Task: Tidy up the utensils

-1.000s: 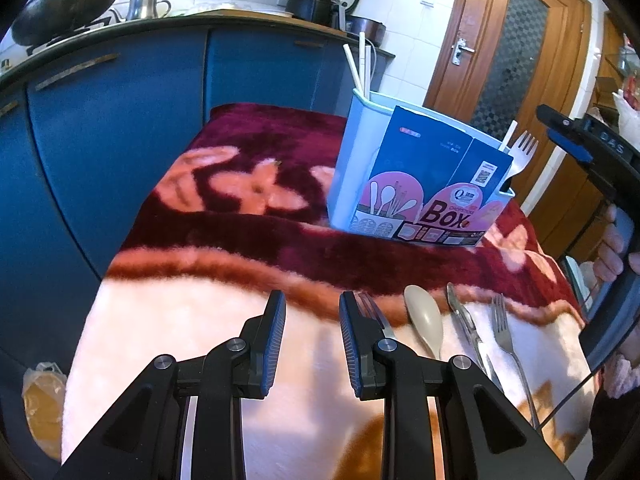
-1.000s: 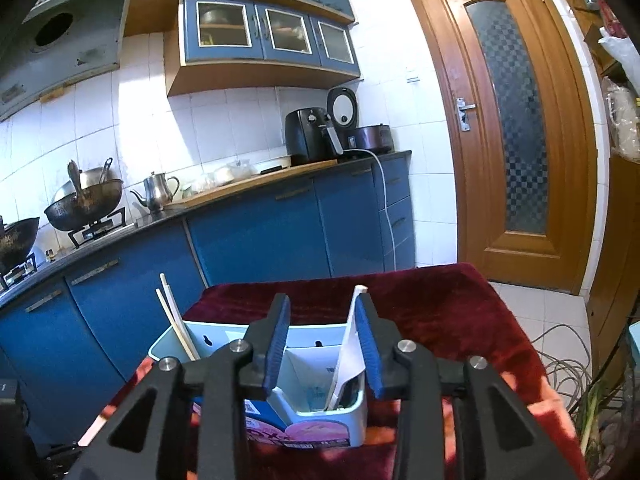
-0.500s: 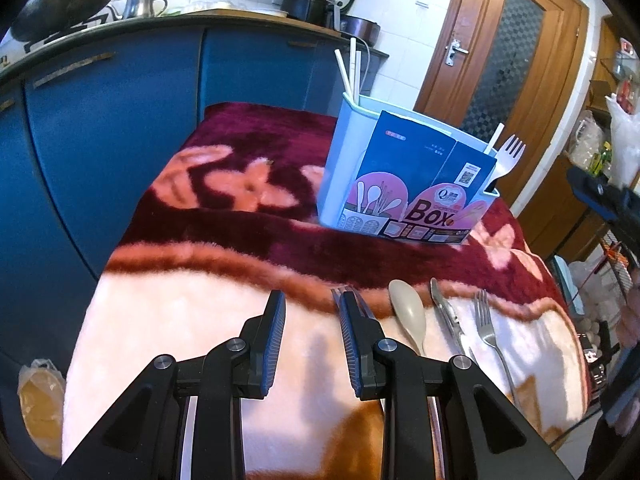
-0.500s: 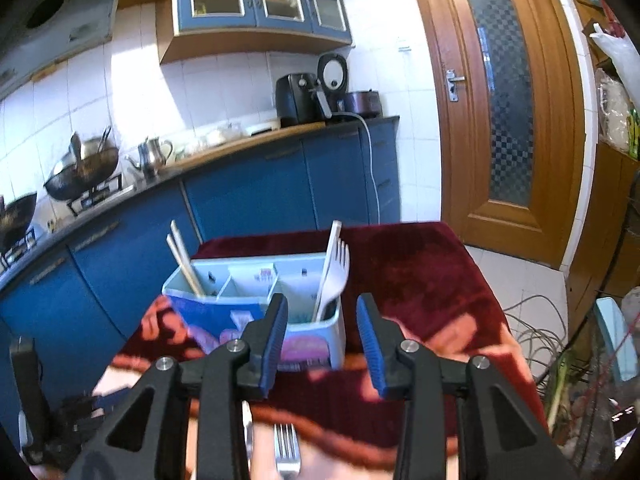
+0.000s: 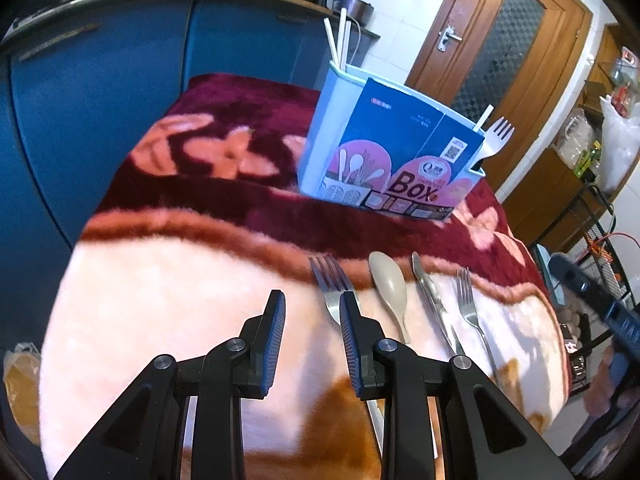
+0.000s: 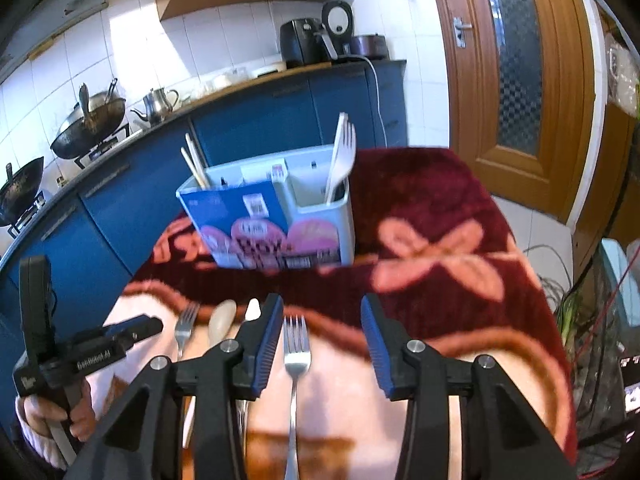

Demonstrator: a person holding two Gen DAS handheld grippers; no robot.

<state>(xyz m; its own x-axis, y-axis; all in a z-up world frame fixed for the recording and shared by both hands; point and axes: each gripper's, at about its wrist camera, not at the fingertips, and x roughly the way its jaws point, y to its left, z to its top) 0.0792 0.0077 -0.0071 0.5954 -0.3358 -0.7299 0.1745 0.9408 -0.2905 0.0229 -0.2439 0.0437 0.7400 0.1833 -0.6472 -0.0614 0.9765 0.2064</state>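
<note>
A light blue utensil box (image 5: 384, 148) with a printed sleeve stands on the blanket; it also shows in the right wrist view (image 6: 276, 220). It holds white chopsticks (image 5: 338, 42) and a white plastic fork (image 6: 340, 160). On the blanket lie a metal fork (image 5: 330, 284), a beige spoon (image 5: 390, 288), a metal knife (image 5: 432, 300) and a second metal fork (image 6: 296, 356). My left gripper (image 5: 312, 336) is open and empty, just left of the first fork. My right gripper (image 6: 322, 344) is open and empty, above the second fork.
The table is covered by a maroon and cream floral blanket (image 5: 180, 280). Blue kitchen cabinets (image 5: 100, 80) stand behind it, with woks and a kettle (image 6: 158, 104) on the counter. A wooden door (image 6: 516, 80) is at the right. Cables and clutter lie at the right (image 6: 592, 320).
My right gripper has pulled back from the box and come down over the forks, its jaws wider apart. The white plastic fork now stands in the box. My left gripper has drawn back slightly.
</note>
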